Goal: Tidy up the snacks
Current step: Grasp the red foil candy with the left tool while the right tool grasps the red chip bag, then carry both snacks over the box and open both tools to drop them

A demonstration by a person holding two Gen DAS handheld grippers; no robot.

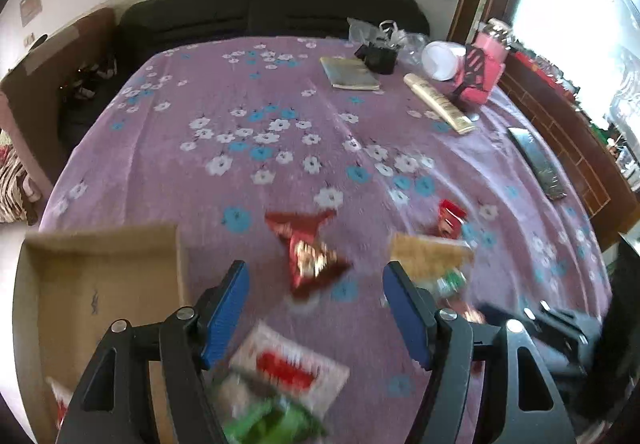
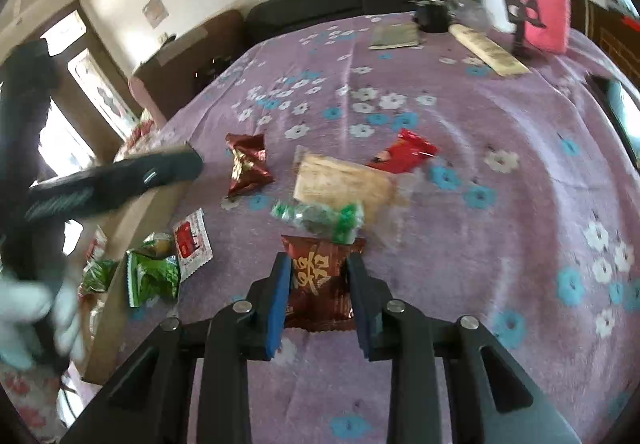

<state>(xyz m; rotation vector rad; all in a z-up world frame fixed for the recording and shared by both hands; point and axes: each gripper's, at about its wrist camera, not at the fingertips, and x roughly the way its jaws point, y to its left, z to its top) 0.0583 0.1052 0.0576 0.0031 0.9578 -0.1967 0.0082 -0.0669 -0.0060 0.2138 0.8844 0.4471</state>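
Note:
Snack packets lie on a purple flowered cloth (image 1: 280,99). My left gripper (image 1: 316,280) is open and empty, above a dark red foil snack (image 1: 308,252) and a white-and-red sachet (image 1: 292,368) with a green packet (image 1: 272,420) below it. A cardboard box (image 1: 100,284) stands at its left. My right gripper (image 2: 318,268) is shut on a brown snack packet (image 2: 320,280). Ahead of it lie a green-and-clear candy bag (image 2: 320,217), a tan cracker pack (image 2: 344,183), a red packet (image 2: 404,153) and the dark red foil snack (image 2: 248,163).
At the far right stand a pink container (image 1: 490,63), a white lid (image 1: 440,59), a cream tube (image 1: 440,103), a booklet (image 1: 350,73) and a dark remote (image 1: 538,163). A black sofa (image 1: 272,11) runs along the far edge. The left gripper (image 2: 120,179) appears blurred in the right wrist view.

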